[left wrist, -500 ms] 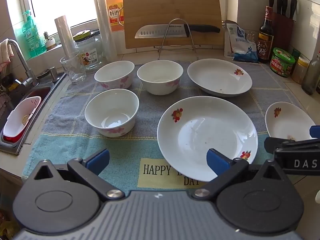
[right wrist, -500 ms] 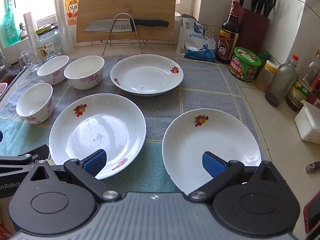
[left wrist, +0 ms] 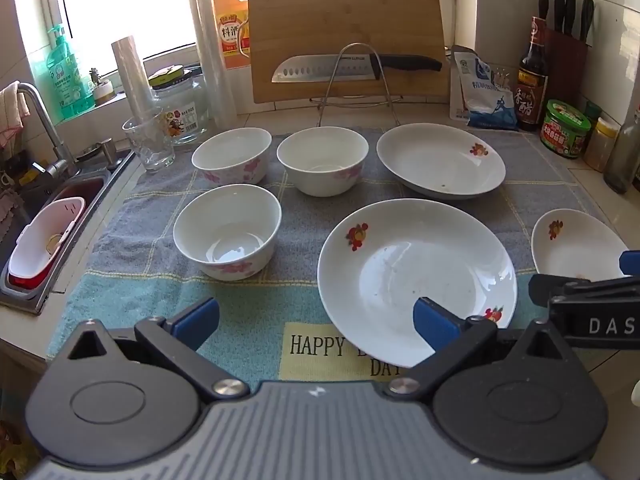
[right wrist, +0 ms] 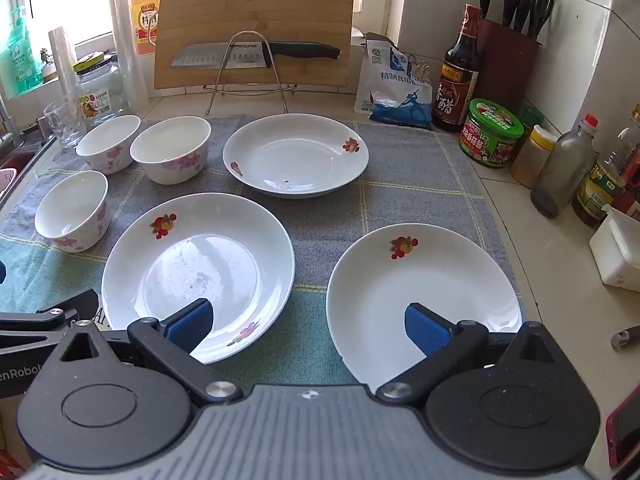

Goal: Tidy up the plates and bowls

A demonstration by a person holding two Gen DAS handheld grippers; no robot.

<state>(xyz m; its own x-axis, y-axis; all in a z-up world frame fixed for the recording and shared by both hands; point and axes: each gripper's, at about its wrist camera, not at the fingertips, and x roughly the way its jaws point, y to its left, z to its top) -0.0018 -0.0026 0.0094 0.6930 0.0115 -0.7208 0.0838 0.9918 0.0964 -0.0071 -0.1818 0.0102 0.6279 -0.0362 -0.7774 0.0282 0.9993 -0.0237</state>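
Three white plates with fruit motifs lie on a towel: a near middle plate (left wrist: 416, 276) (right wrist: 196, 272), a far plate (left wrist: 440, 160) (right wrist: 296, 154) and a near right plate (left wrist: 576, 246) (right wrist: 424, 296). Three white bowls with pink flowers stand at the left: a near one (left wrist: 227, 236) (right wrist: 72, 210) and two far ones (left wrist: 232, 154) (left wrist: 322, 158). My left gripper (left wrist: 316, 322) is open and empty, hovering low at the towel's front edge. My right gripper (right wrist: 308, 326) is open and empty, between the two near plates.
A sink (left wrist: 44, 232) with a red and white basket lies at the left. A glass (left wrist: 149, 144), jar, bottles, cutting board with knife (left wrist: 352, 66) and sauce jars (right wrist: 490, 132) line the back and right. A white box (right wrist: 618, 252) sits far right.
Both grippers have barely moved; the views are almost the same as before.
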